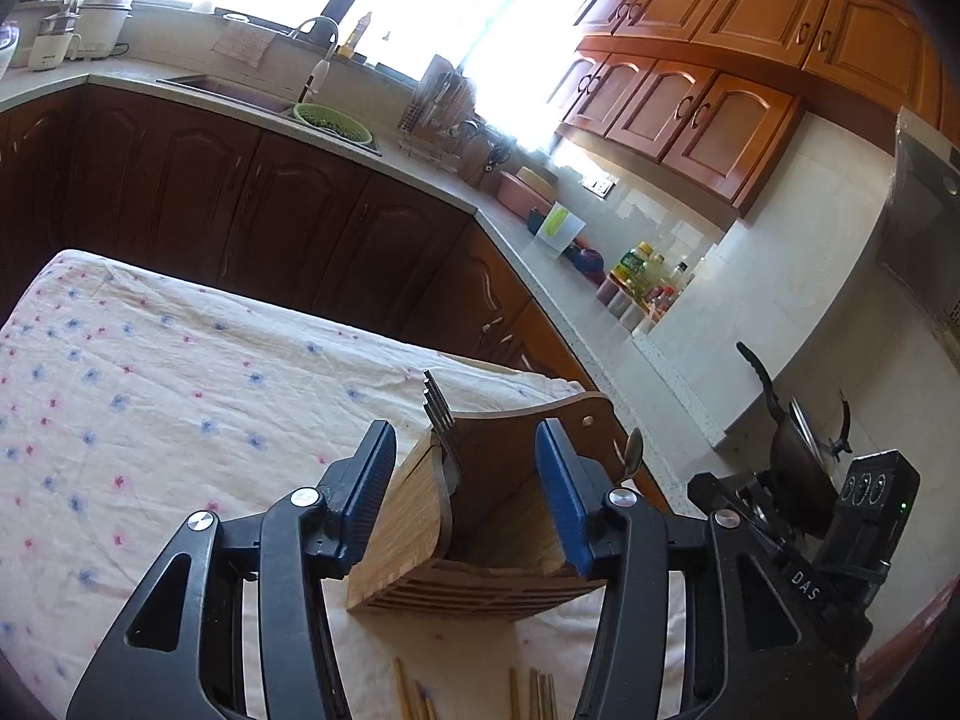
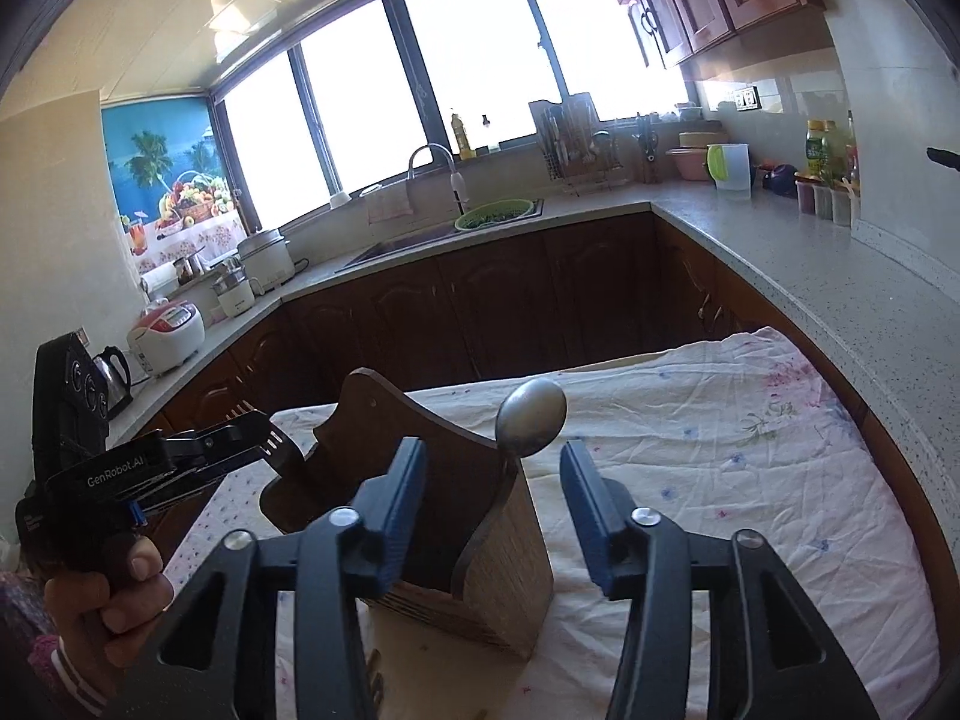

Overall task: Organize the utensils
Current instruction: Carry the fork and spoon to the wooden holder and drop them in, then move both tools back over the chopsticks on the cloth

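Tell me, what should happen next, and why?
Probably draw both open tools back and down to the chopsticks lying on the cloth; the fork and spoon already stand in the wooden holder, and neither tool holds anything.

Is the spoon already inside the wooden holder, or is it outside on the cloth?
Inside. The spoon stands bowl-up in the wooden holder, with its handle hidden below the rim. No gripper pad touches it.
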Tool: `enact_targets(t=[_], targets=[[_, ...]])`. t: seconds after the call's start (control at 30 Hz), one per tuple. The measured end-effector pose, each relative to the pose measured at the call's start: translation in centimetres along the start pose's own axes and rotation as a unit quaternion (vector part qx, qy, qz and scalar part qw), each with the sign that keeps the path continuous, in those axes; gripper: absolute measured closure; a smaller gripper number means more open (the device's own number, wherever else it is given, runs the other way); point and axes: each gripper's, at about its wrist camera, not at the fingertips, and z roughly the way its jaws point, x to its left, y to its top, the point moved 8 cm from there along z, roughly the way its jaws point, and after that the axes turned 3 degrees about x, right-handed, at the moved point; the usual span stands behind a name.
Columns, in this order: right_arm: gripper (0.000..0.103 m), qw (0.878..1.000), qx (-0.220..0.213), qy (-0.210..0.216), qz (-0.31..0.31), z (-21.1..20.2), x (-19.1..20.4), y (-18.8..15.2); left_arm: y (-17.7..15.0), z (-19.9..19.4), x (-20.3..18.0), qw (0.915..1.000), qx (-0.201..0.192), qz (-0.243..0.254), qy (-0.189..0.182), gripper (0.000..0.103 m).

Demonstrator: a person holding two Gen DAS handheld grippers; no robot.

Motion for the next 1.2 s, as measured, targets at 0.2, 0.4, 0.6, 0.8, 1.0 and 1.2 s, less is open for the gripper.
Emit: enact_targets(t=[0.2, 0.4, 0.6, 0.8, 1.0, 1.2], targets=[[0.005, 0.999, -0.037, 0.011, 0.026, -4.0, -0.2, -0.2, -0.9, -5.2, 1.0, 0.9984, -0.039, -0.030, 0.025, 0.015], [0.002, 0.997, -0.060, 0.015, 0.036, -8.3, 0.1, -2.3, -3.8, -10.1, 1.7, 0.9958, -0.061, -0.027, 0.063, 0.014], [0.002, 0.997, -0.061, 0.009, 0.041, -11.9, 0.5, -5.9, -8.0, -14.0, 2.3, 0.9922, -0.071, -0.013, 0.102, 0.014], [0.002, 0.998, -0.047, -0.009, 0.049, -14.4, 0.2, -10.0, -12.3, -15.8, 3.4, 0.9908, -0.052, -0.016, 0.124, 0.013], [0.002, 0.998, -0.026, -0.029, 0.056, -15.9, -0.4, -14.5, -15.9, -17.2, 3.7, 0.9874, -0.046, -0.002, 0.151, 0.013], [0.002, 0.998, 0.009, -0.044, 0.053, -15.2, -0.7, -17.9, -18.0, -16.0, 3.6, 0.9855, -0.013, 0.014, 0.168, 0.013]])
